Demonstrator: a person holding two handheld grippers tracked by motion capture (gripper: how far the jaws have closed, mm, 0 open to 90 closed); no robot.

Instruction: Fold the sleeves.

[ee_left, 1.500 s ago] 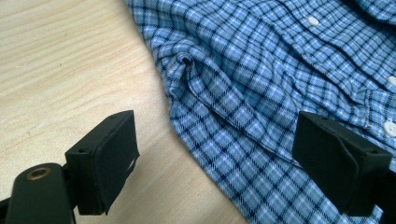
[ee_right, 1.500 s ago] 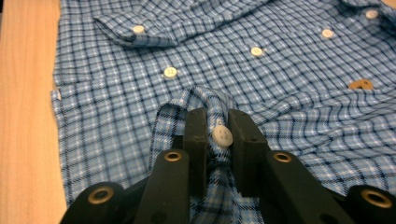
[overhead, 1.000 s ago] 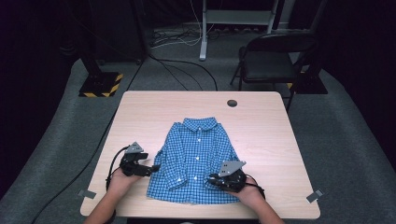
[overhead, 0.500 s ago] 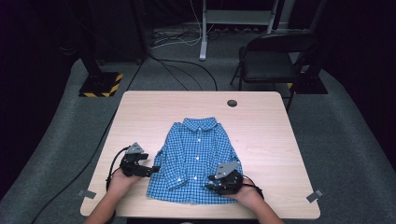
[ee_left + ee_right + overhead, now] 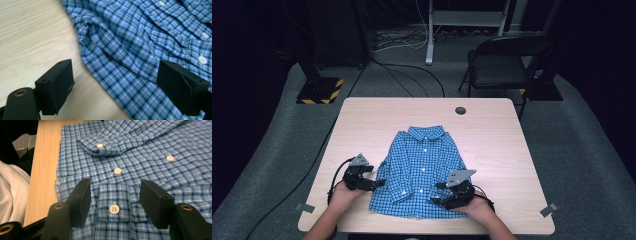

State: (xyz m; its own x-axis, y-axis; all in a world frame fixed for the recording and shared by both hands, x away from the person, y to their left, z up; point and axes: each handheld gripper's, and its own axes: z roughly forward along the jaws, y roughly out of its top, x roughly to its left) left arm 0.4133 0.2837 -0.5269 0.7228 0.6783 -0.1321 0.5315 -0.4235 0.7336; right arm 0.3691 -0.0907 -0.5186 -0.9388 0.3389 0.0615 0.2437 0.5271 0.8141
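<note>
Right gripper view: buttoned cuff (image 5: 114, 203) between parted right tongs (image 5: 117, 195).

A black chair (image 5: 507, 62) stands behind the wooden table (image 5: 492, 130)

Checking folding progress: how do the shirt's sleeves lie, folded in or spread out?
Folded in. The shirt lies front-up on the table, both buttoned cuffs lying over its front.
</note>
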